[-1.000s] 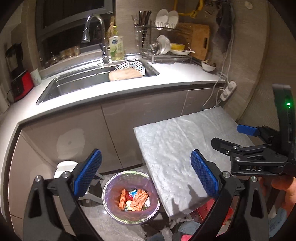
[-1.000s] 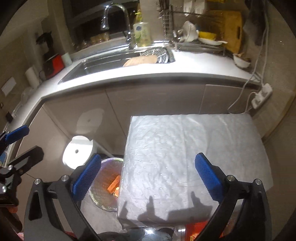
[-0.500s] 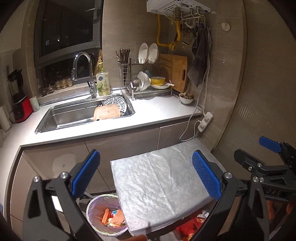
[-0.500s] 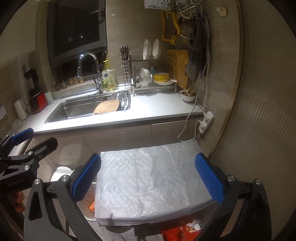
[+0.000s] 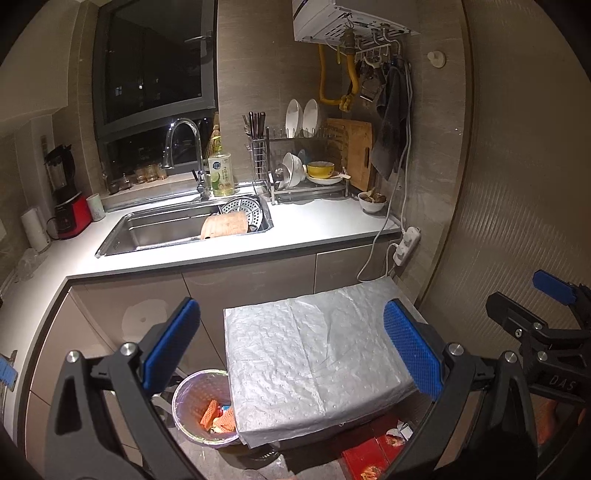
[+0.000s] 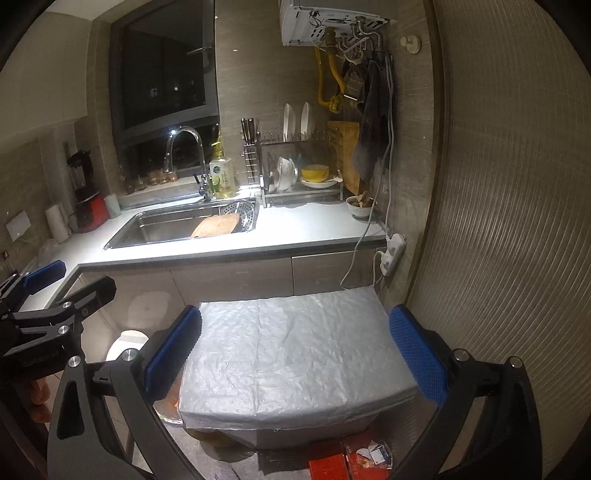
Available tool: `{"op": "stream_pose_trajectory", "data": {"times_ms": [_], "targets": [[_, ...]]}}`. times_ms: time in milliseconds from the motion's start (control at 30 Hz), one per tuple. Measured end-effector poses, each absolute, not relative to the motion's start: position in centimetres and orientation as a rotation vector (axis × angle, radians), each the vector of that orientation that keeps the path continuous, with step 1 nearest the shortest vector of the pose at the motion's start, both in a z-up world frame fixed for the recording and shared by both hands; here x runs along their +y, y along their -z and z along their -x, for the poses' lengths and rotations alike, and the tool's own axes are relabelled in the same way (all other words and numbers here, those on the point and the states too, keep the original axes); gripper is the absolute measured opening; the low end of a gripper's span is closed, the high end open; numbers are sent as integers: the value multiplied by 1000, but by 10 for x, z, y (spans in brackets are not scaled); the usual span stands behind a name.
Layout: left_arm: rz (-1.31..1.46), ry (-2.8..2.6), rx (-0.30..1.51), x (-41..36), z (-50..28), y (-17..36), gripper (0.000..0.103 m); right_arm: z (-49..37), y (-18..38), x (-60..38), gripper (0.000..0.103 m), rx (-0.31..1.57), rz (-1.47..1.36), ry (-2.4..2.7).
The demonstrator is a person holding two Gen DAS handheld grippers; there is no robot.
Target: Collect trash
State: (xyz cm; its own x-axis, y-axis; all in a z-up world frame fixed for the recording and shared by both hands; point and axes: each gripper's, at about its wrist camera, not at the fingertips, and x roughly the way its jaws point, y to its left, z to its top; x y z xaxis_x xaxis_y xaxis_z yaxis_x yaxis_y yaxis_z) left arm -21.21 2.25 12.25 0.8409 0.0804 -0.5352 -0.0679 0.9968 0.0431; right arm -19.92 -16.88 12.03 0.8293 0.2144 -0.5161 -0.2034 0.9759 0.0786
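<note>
Home kitchen, night: dark window (image 5: 155,74) above a stainless sink (image 5: 177,230) with gooseneck faucet (image 5: 184,147), dish soap bottle (image 5: 220,173) beside it, all set in a white L-shaped counter over plain cabinet doors. Dish rack (image 5: 310,177) with plates and bowls, wooden cutting board (image 5: 354,151) leaning on the wall, blender (image 5: 68,199) in the left corner. Wall-mounted water heater (image 5: 332,18) with yellow gas hose, and a small lined trash bin (image 5: 207,410) on the floor.
</note>
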Motion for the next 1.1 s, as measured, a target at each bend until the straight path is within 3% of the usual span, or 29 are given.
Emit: {"op": "stream_pose_trajectory", "data": {"times_ms": [1100], "targets": [[-21, -151, 572, 16, 227, -128, 95, 222, -124, -180, 101, 507, 7, -274]]}}
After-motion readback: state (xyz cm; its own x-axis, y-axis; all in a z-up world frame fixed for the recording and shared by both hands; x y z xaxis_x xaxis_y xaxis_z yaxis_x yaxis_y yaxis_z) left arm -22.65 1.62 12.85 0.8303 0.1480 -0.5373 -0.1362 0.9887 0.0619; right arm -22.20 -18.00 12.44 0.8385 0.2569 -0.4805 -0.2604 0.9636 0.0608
